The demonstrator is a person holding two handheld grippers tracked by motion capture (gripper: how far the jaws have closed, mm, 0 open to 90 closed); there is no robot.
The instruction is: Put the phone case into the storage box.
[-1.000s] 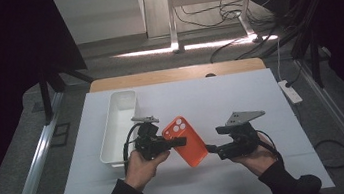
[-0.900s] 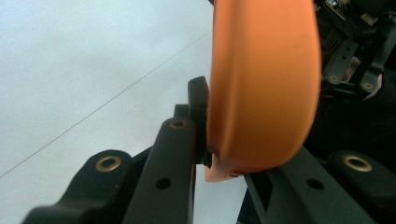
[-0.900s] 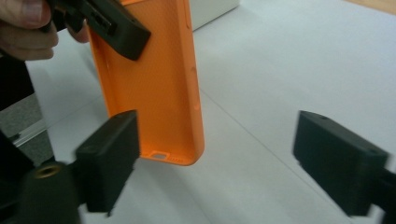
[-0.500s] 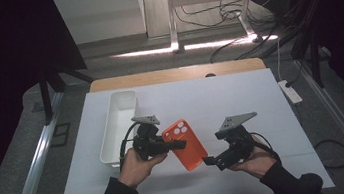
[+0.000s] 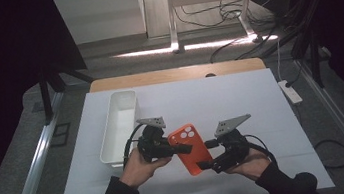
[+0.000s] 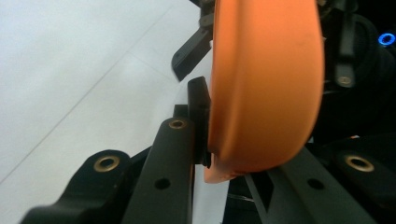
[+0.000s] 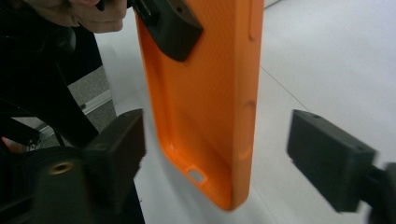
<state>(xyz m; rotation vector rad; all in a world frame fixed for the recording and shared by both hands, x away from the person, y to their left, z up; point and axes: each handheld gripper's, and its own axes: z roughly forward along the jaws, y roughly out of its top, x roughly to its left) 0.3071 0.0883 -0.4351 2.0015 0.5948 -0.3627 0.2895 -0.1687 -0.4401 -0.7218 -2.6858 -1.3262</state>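
An orange phone case (image 5: 193,147) hangs above the white table (image 5: 245,97), camera cutout up and to the left. My left gripper (image 5: 181,149) is shut on the case's upper edge. In the left gripper view a black pad (image 6: 198,112) presses against the case (image 6: 266,84). My right gripper (image 5: 210,161) is at the case's lower end and is open. In the right gripper view its two pads (image 7: 121,144) stand wide apart on either side of the case (image 7: 205,107), touching neither wall. The left gripper's jaw reaches inside the case near the top.
A long white bin (image 5: 118,126) stands at the table's left, just beyond my left hand. A white power strip (image 5: 289,90) lies off the table's right edge. Bare white tabletop stretches behind and to the right of the grippers.
The case and both grippers have drifted slightly toward the near edge and right. The right gripper has come in closer around the case's lower end.
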